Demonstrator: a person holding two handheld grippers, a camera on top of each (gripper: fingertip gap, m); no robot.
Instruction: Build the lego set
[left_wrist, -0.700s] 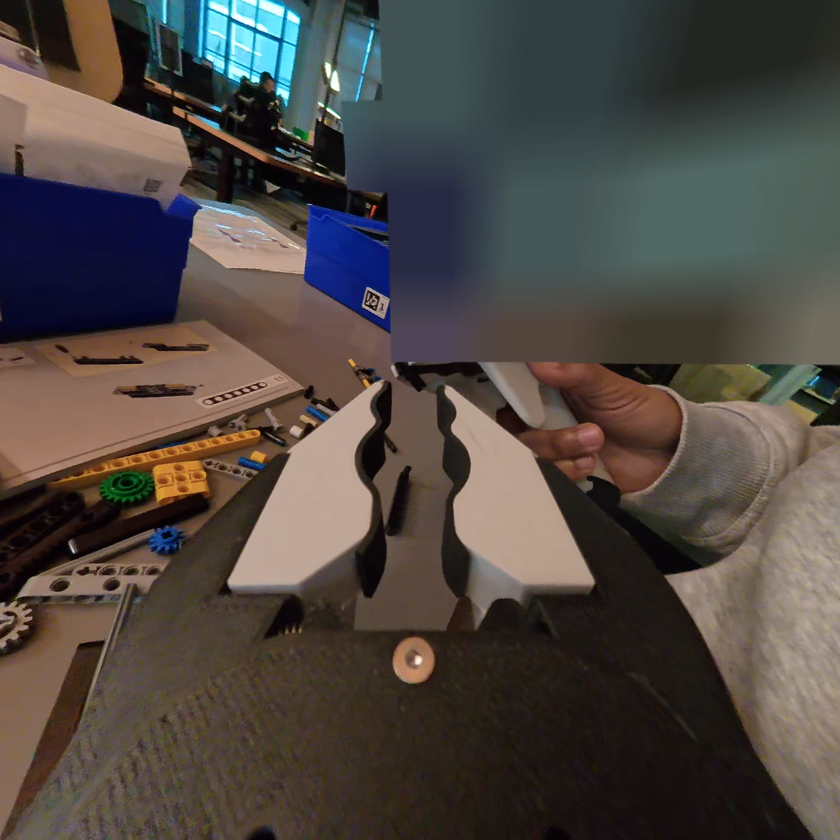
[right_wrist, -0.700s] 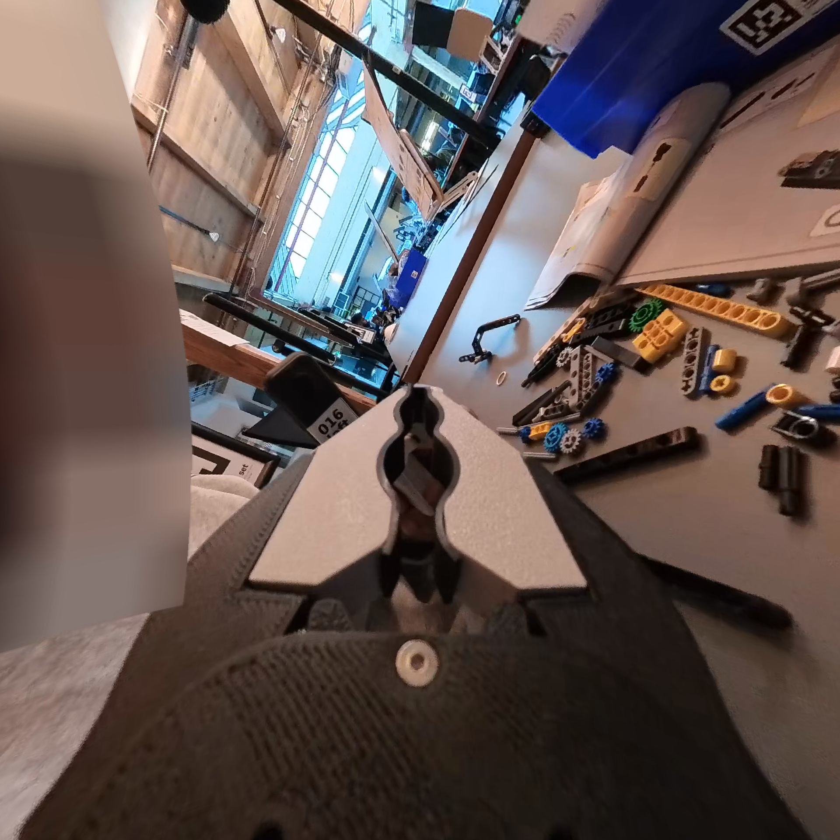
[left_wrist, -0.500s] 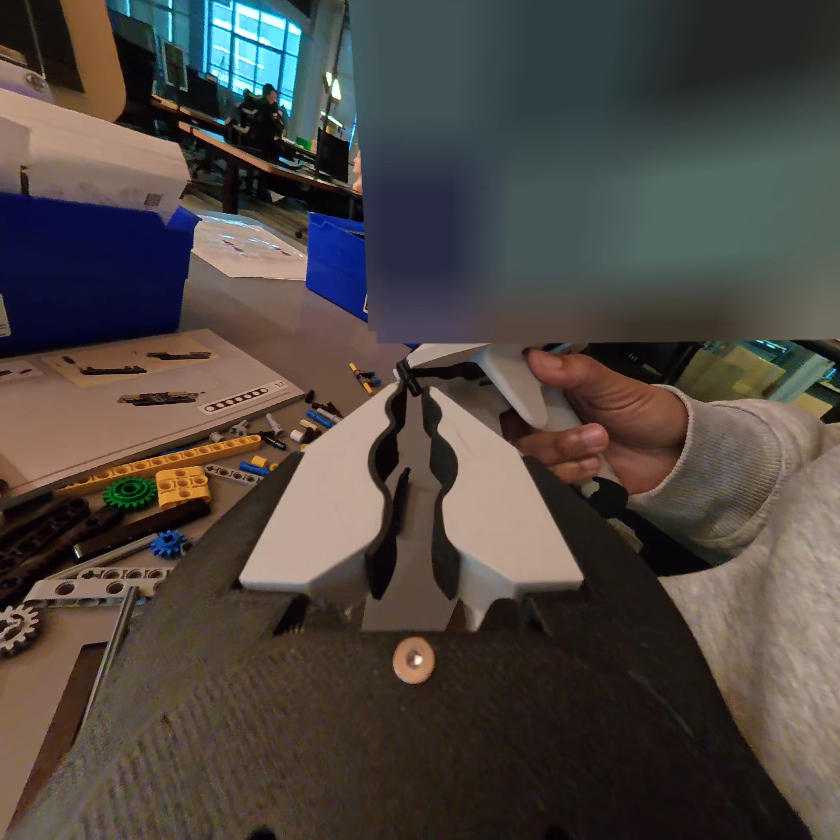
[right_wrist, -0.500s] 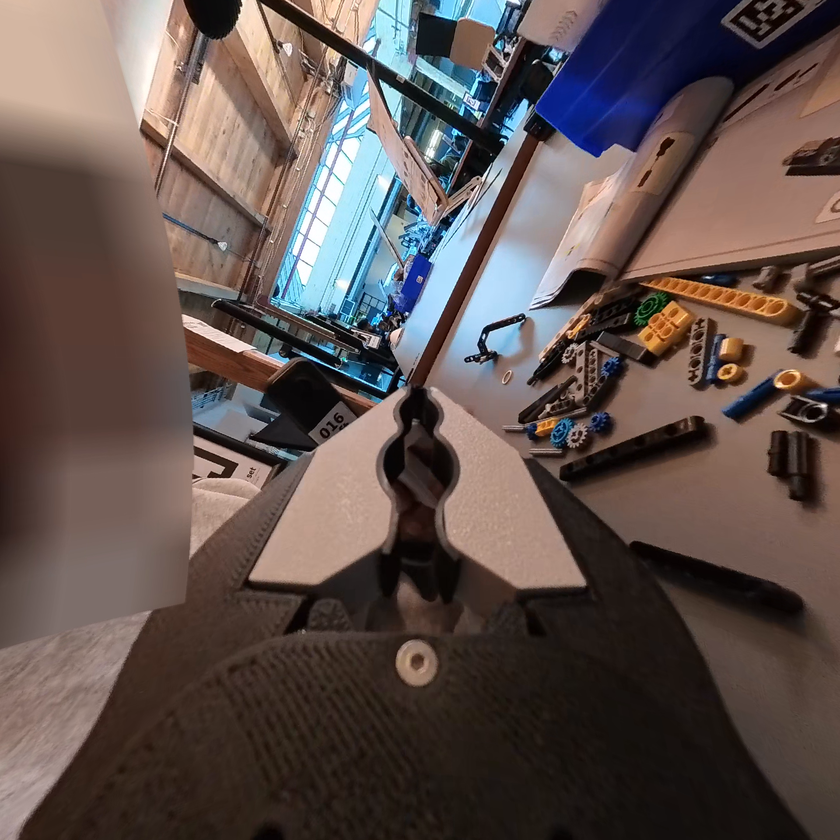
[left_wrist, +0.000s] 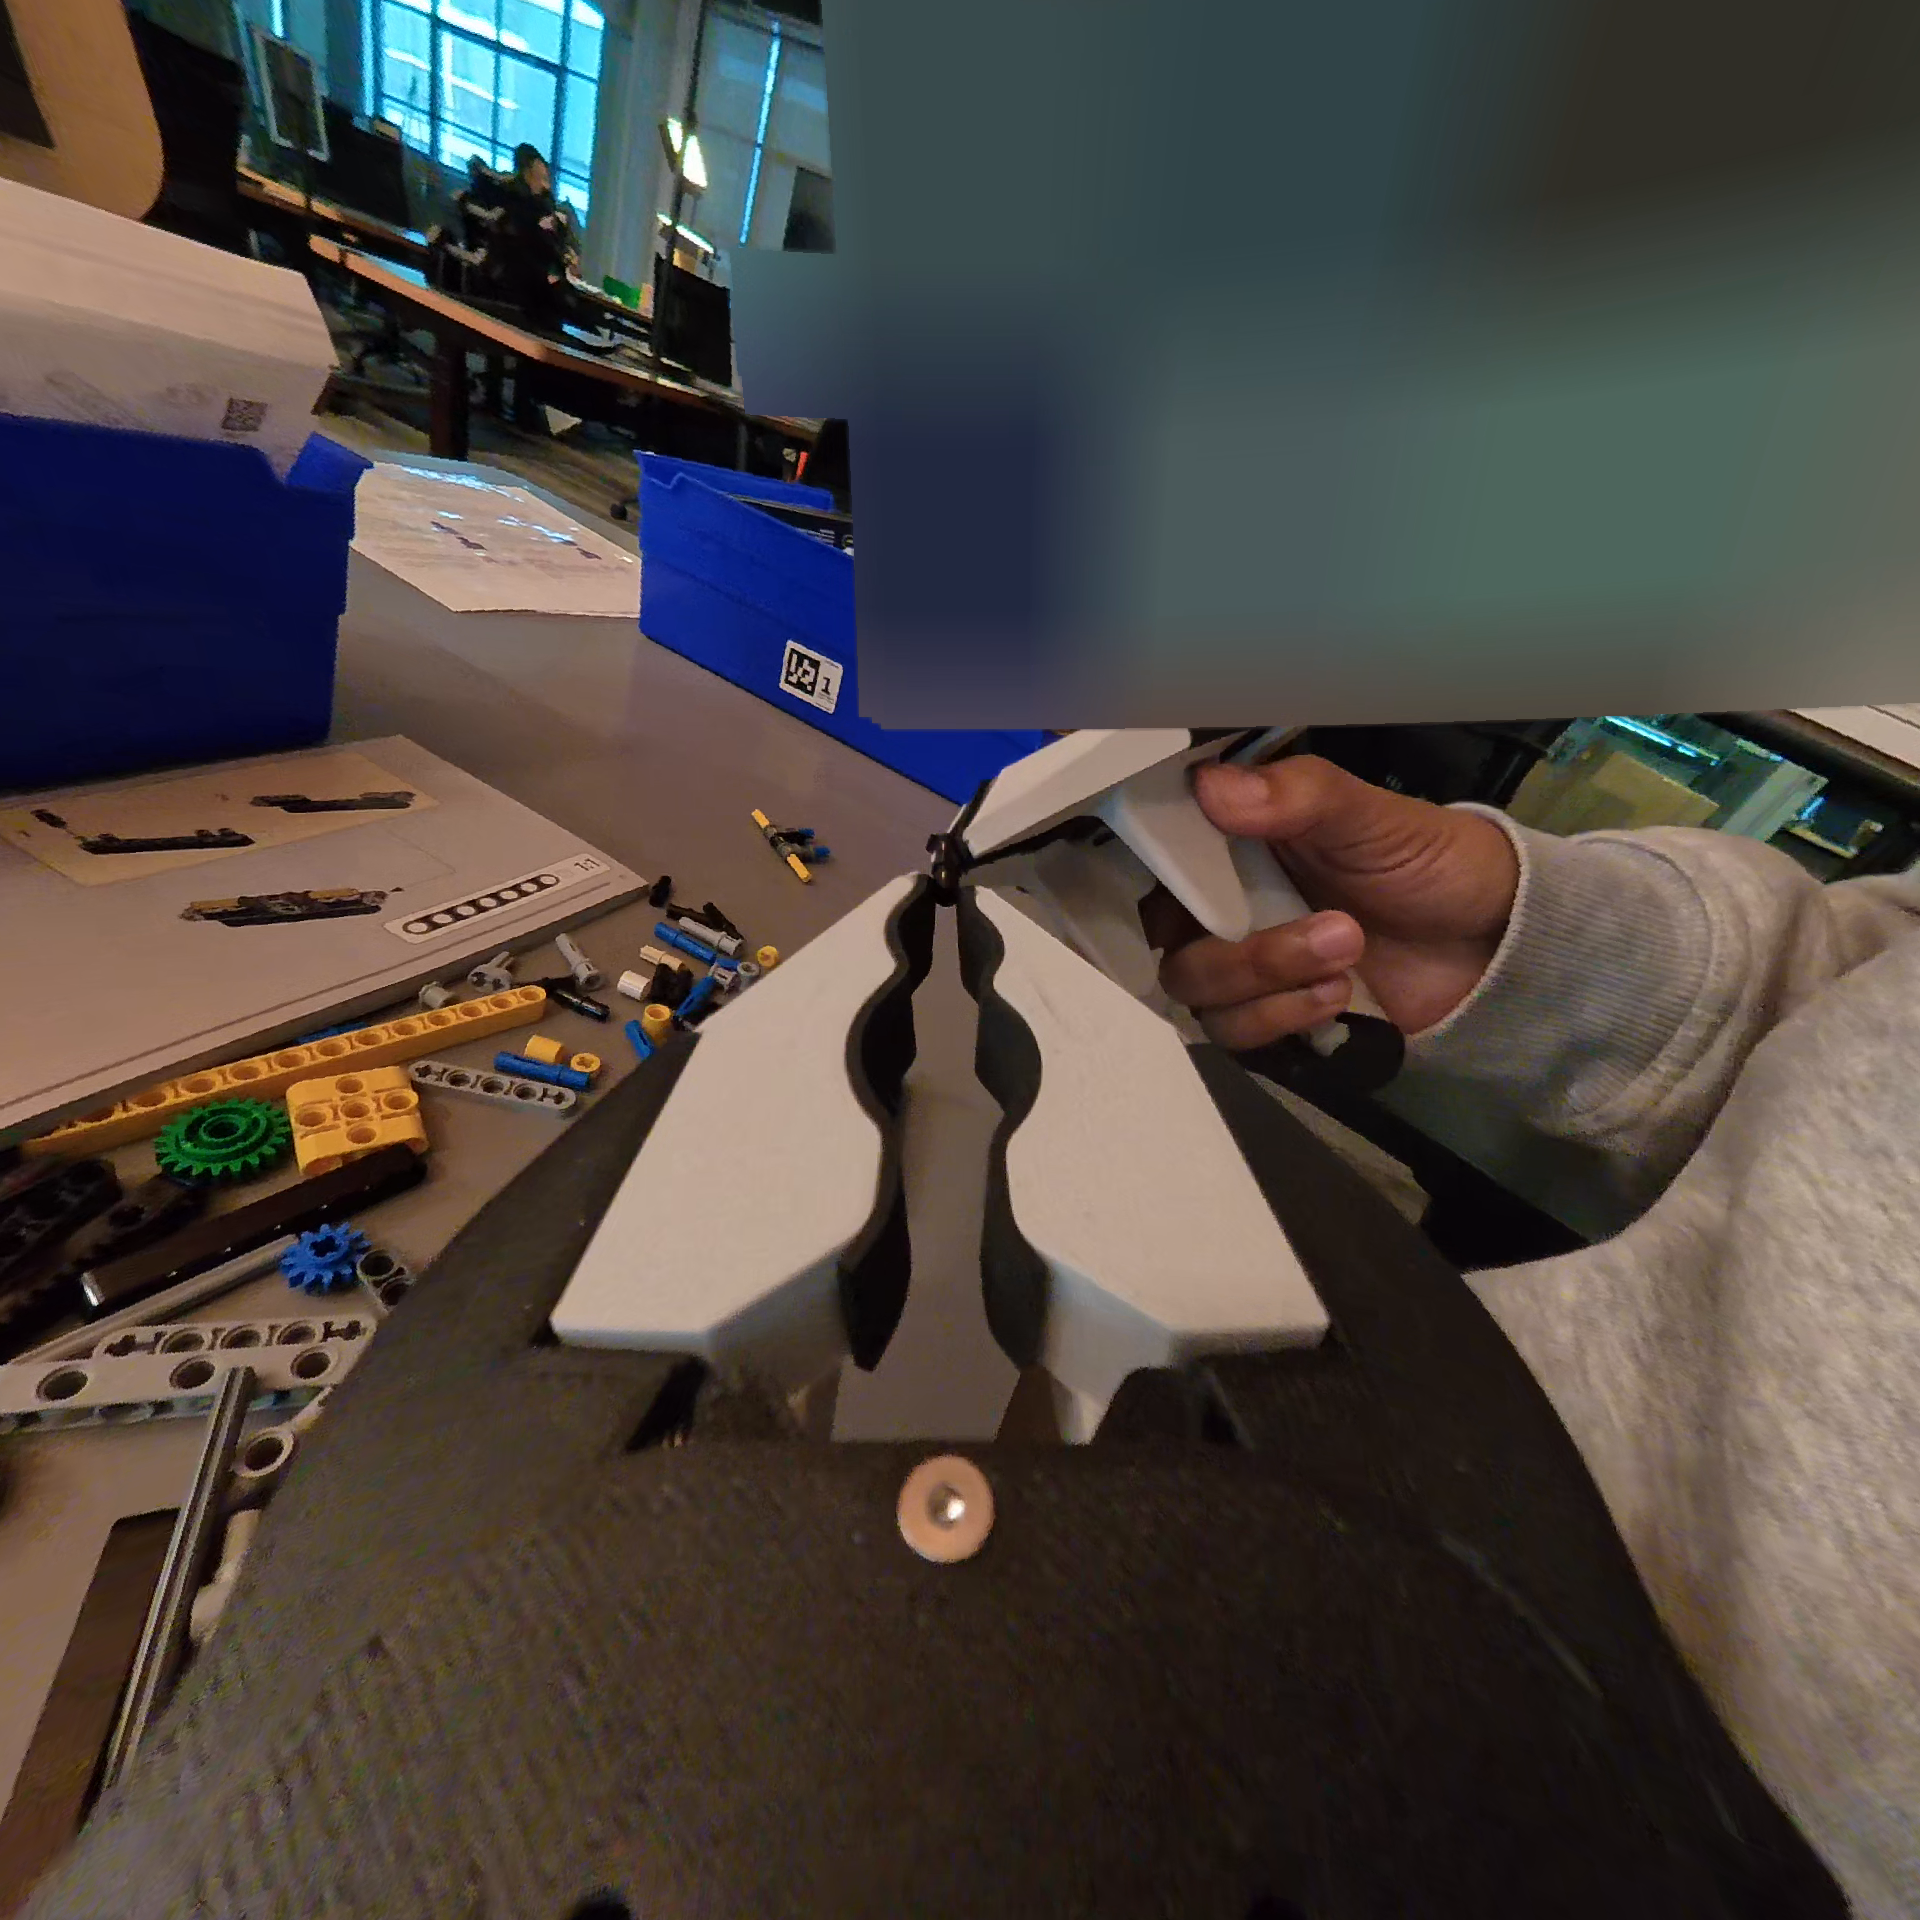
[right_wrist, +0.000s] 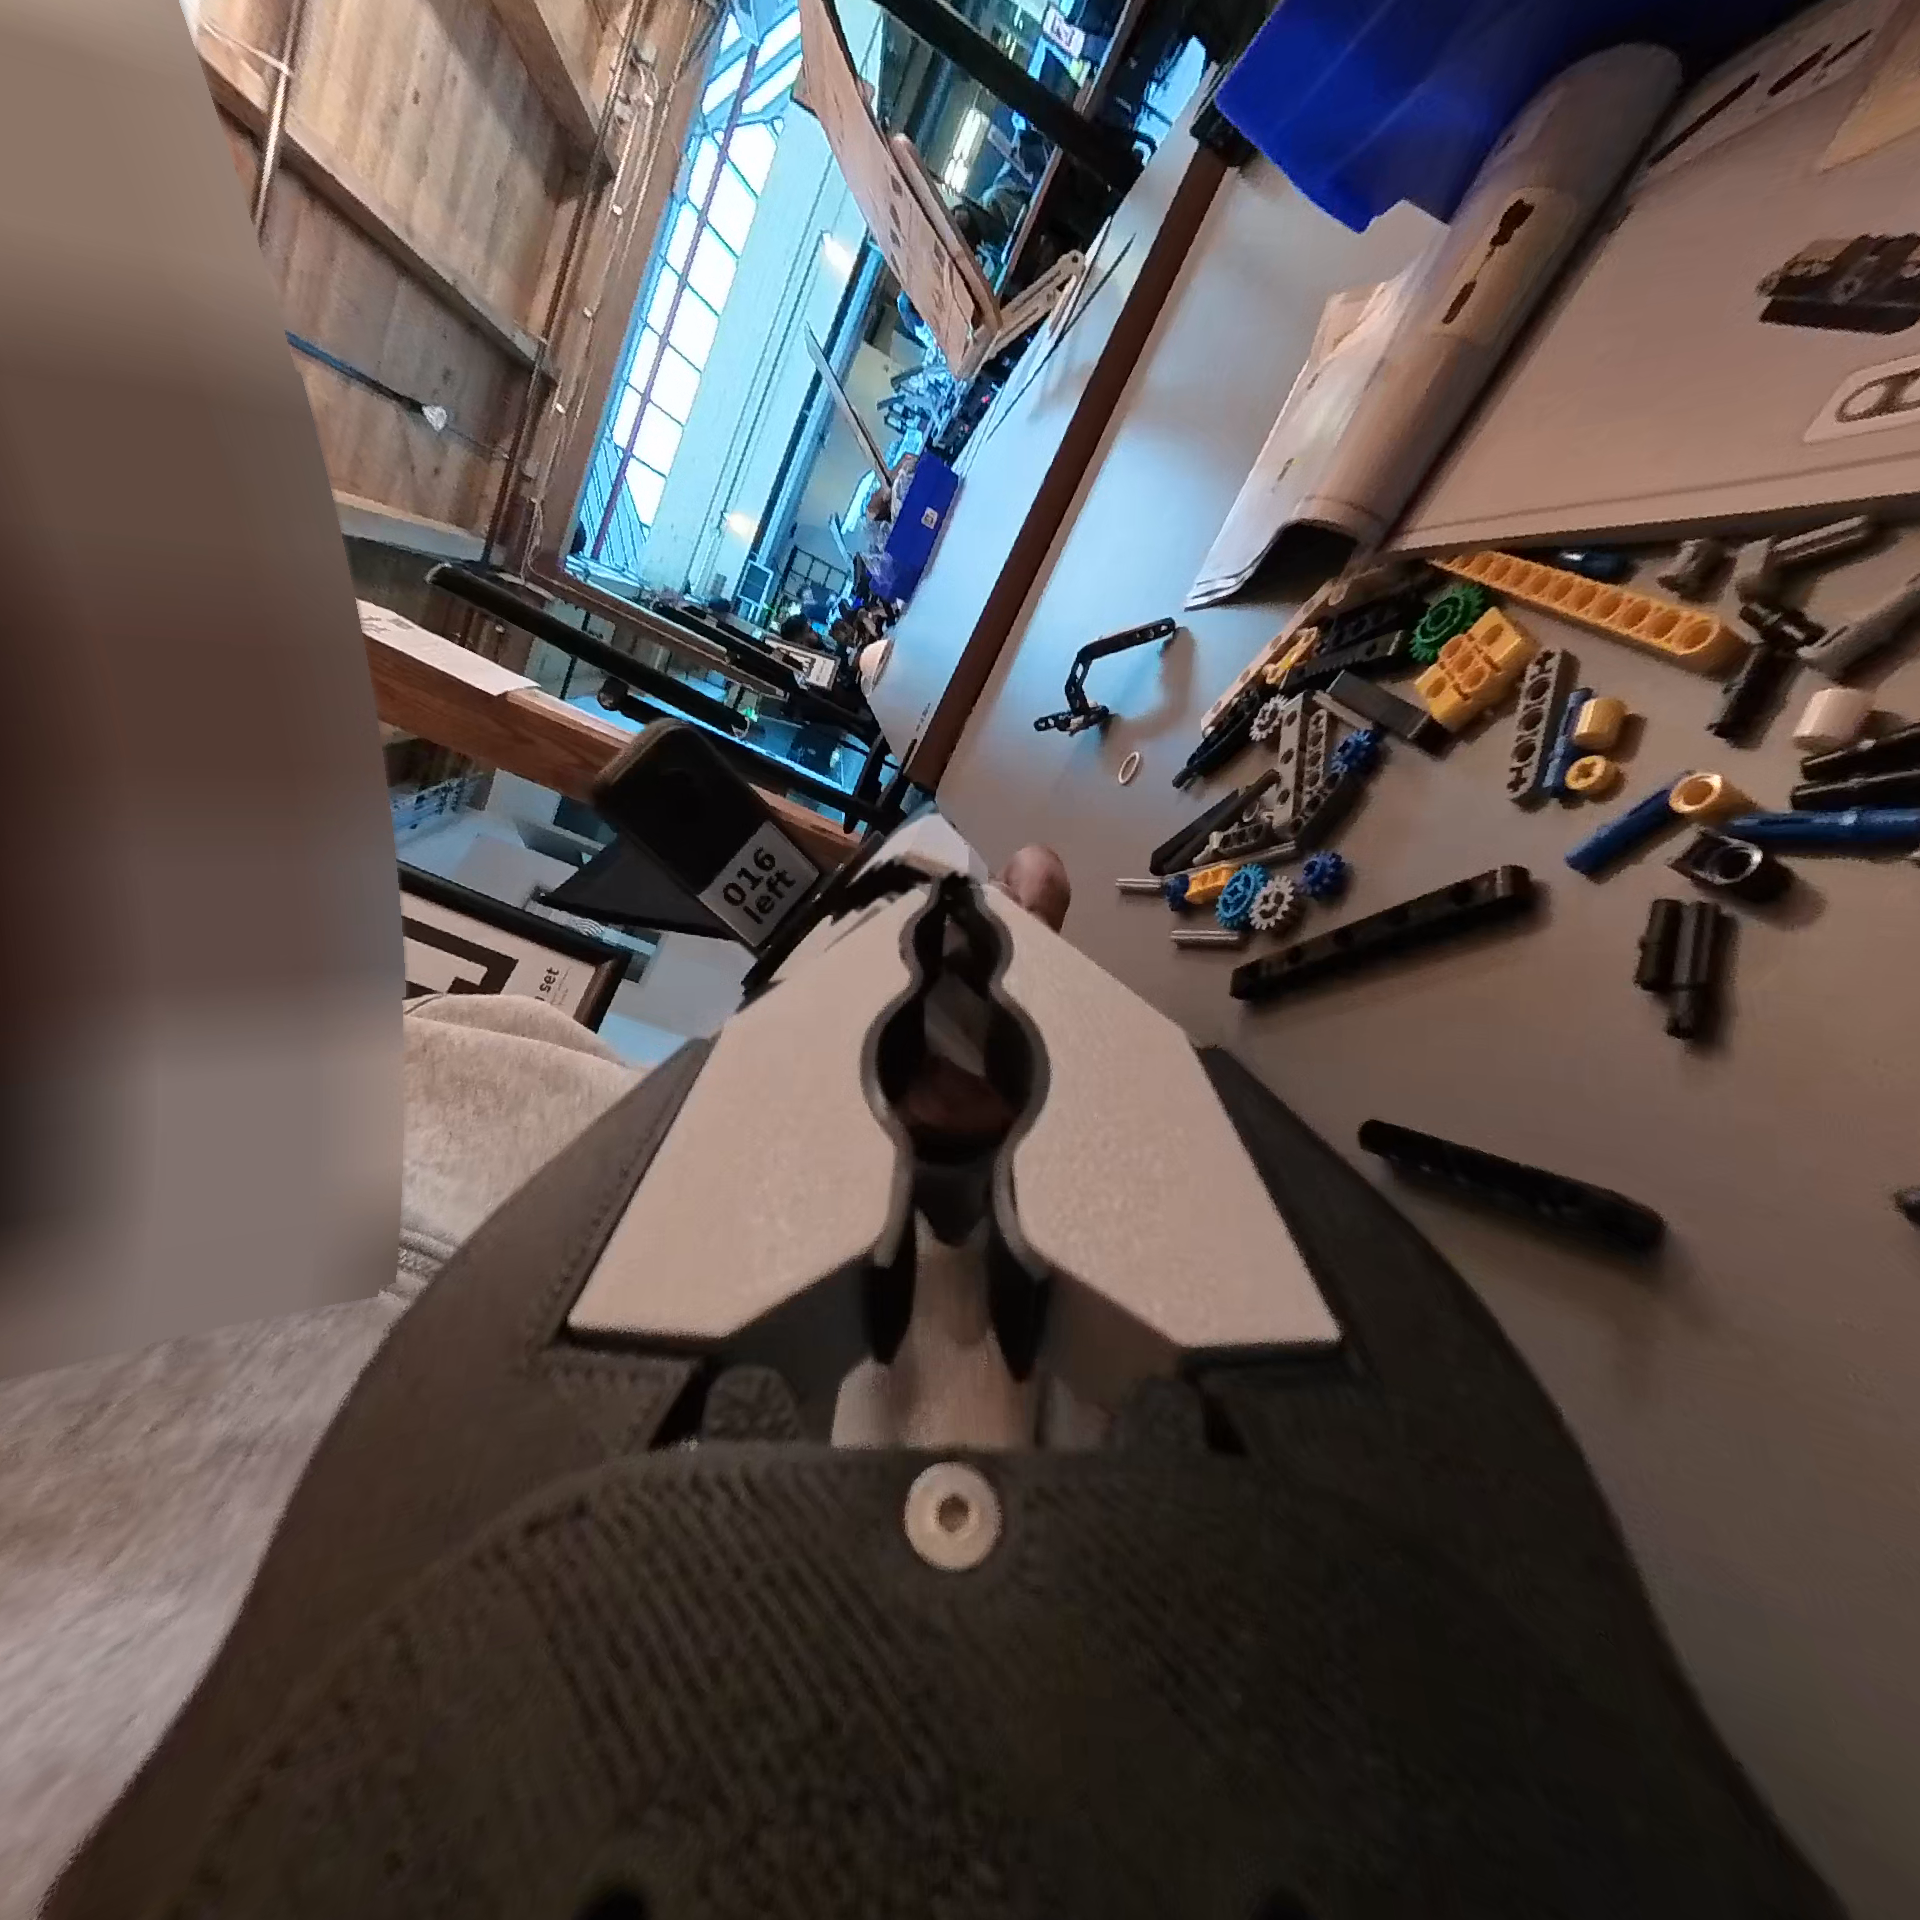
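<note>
My left gripper (left_wrist: 942, 891) points at the tips of my right gripper (left_wrist: 977, 831), which a hand (left_wrist: 1351, 904) holds just beyond it, above the table. A small black Lego piece (left_wrist: 940, 862) sticks out of the right gripper's tips, and the left jaws have narrowed onto it. In the right wrist view my right gripper (right_wrist: 948, 888) is shut, with the dark piece (right_wrist: 951, 1003) showing between its jaws. The left gripper's white tips (right_wrist: 894, 852) meet it there, partly hidden.
Loose parts lie on the grey table: a long yellow beam (left_wrist: 301, 1060), a green gear (left_wrist: 221, 1138), a blue gear (left_wrist: 322, 1257) and black beams (right_wrist: 1382, 930) (right_wrist: 1507, 1184). An open instruction booklet (left_wrist: 260, 914) and two blue bins (left_wrist: 156, 592) (left_wrist: 748, 582) stand behind.
My left gripper has closed from wide open to nearly tip to tip and moved up to the right gripper's tips. The right gripper stayed shut and came closer to the left one.
</note>
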